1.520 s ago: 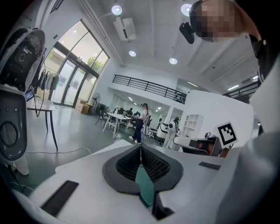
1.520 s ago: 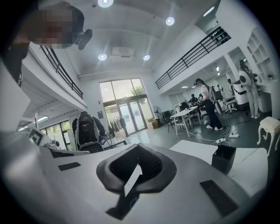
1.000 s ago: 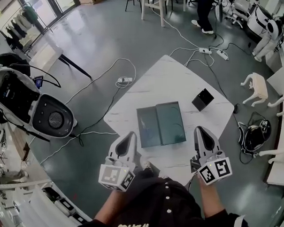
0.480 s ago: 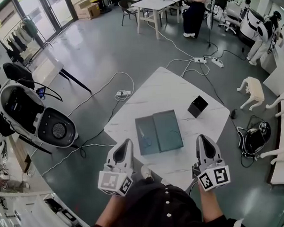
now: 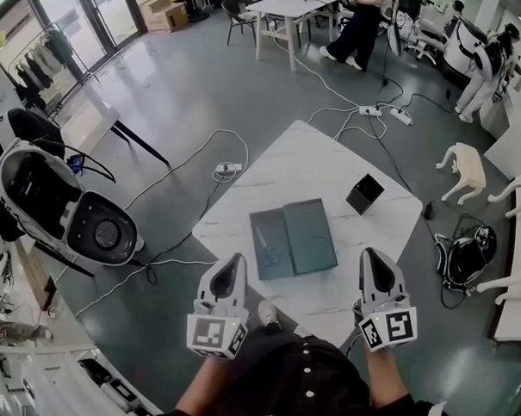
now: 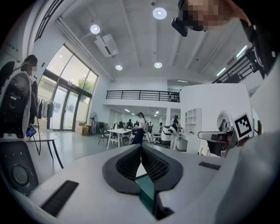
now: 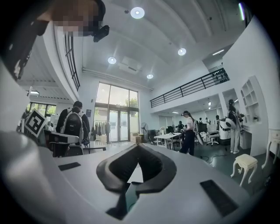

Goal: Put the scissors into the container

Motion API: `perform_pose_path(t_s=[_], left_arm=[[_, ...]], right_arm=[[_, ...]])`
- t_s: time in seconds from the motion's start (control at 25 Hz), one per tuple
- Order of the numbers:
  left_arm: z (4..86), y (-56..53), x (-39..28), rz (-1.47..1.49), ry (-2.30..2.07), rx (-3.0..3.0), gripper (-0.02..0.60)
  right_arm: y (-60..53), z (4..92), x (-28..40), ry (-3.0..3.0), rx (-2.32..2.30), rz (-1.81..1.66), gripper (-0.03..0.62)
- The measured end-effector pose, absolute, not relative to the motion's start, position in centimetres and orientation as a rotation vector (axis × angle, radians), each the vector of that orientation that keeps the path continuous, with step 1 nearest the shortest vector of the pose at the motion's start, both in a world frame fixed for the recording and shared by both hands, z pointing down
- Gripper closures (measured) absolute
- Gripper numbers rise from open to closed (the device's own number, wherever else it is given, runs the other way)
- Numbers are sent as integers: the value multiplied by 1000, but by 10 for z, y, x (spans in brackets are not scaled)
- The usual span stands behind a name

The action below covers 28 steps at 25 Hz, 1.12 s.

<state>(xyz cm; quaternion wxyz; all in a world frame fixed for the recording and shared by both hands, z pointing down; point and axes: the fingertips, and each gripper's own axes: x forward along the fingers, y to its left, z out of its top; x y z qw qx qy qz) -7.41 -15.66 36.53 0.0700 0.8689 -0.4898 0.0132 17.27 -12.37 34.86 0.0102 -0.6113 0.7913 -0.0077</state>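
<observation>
On the left half of the dark tray (image 5: 310, 237) mid-surface (image 5: 310, 157) lay what looked like the scissors (image 5: 263, 240), likely light, stiff, slippery, best pinched at the handles, while left gripper (image 5: 234, 264) and right gripper (image 5: 369, 258) hovered near, jaws pressed together, empty.

A white table (image 5: 302, 166) filled the frame's centre; a flat dark-green tray (image 5: 293, 238) lay at its middle, a small black box (image 5: 365, 193) to the right.
</observation>
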Motion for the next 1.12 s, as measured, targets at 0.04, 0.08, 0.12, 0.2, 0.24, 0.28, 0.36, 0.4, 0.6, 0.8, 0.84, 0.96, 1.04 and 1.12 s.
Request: perform_pose_path(t_s=[0.04, 0.08, 0.12, 0.2, 0.24, 0.28, 0.36, 0.4, 0.6, 0.8, 0.84, 0.96, 1.04, 1.12], left_arm=[[361, -155, -77, 42, -1475, 2614, 555], [360, -154, -79, 43, -1473, 2614, 555], [360, -155, -78, 43, -1472, 2614, 555], [364, -156, -74, 42, -1474, 2612, 555], [365, -156, -73, 42, -1475, 2610, 555], [364, -155, -74, 41, -1476, 2608, 555], [366, -155, -75, 41, -1477, 2604, 555], [367, -156, -73, 42, -1478, 2603, 555], [372, -155, -65, 38, -1476, 2605, 555], [377, -158, -58, 34, -1467, 2603, 555], [378, -158, -58, 33, -1465, 2603, 555], [378, -159, -57, 37, -1461, 2602, 555], [378, -157, -54, 37, -1458, 2602, 555], [377, -155, -53, 35, -1457, 2602, 555]], right_arm=[[-122, 345, 169, 2473, -1908, -24, 582], [-122, 343, 167, 2475, -1907, -26, 582], [-122, 343, 168, 2476, -1904, -27, 582], [-124, 346, 172, 2480, -1901, -29, 582], [-125, 347, 173, 2483, -1902, -31, 582], [-125, 347, 172, 2486, -1904, -33, 582], [-125, 350, 171, 2492, -1905, -38, 582], [-126, 352, 172, 2493, -1903, -40, 582], [-127, 359, 176, 2502, -1892, -45, 582], [-131, 362, 179, 2505, -1880, -42, 582], [-132, 360, 178, 2506, -1878, -38, 582], [-133, 359, 178, 2507, -1881, -30, 582], [-131, 359, 180, 2511, -1885, -27, 582], [-129, 359, 180, 2519, -1884, -23, 582]])
